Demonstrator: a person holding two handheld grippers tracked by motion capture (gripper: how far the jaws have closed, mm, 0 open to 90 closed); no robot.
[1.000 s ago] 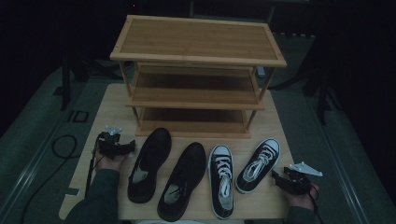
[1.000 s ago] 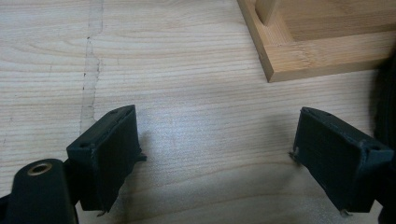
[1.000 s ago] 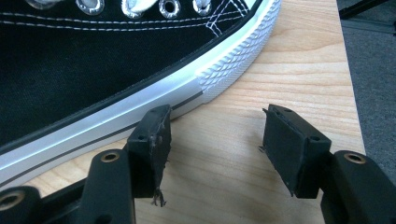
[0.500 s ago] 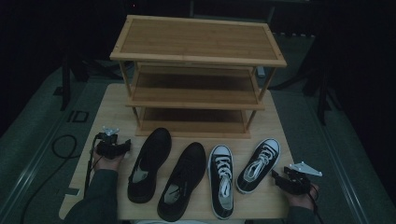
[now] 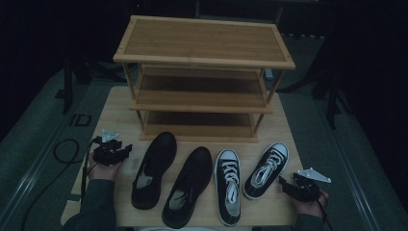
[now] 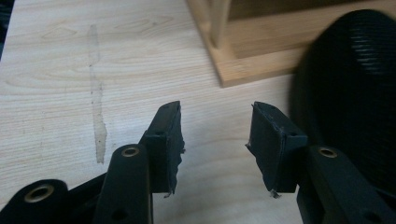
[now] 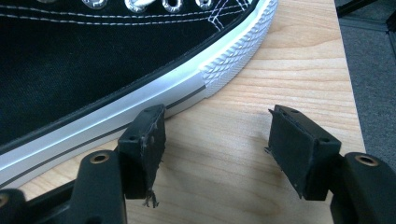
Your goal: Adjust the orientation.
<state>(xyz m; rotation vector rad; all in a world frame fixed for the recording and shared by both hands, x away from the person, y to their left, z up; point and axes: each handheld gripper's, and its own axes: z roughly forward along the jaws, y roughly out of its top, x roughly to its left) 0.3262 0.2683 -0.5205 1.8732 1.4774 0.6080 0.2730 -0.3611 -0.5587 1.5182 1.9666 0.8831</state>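
Two black leather shoes [image 5: 153, 168] [image 5: 189, 185] and two black-and-white sneakers [image 5: 228, 185] [image 5: 267, 169] lie in a row on the table in front of a three-tier wooden rack [image 5: 204, 72]. My left gripper [image 5: 124, 149] [image 6: 217, 109] is open over bare wood, left of the outer black shoe [image 6: 355, 93], with nothing between its jaws. My right gripper [image 5: 285, 184] [image 7: 217, 112] is open beside the right sneaker's white rubber sole [image 7: 140, 107]. Its jaws have just been opening, with only tabletop between them.
The light wooden table [image 5: 115, 120] ends close to my right gripper, with grey floor [image 7: 373, 56] beyond its edge. The rack's bottom shelf corner [image 6: 243, 65] lies just ahead of my left gripper. A cable [image 5: 62, 149] loops on the floor at the left.
My left gripper has shifted slightly to the left, away from the black shoe. The right hand has stayed in place.
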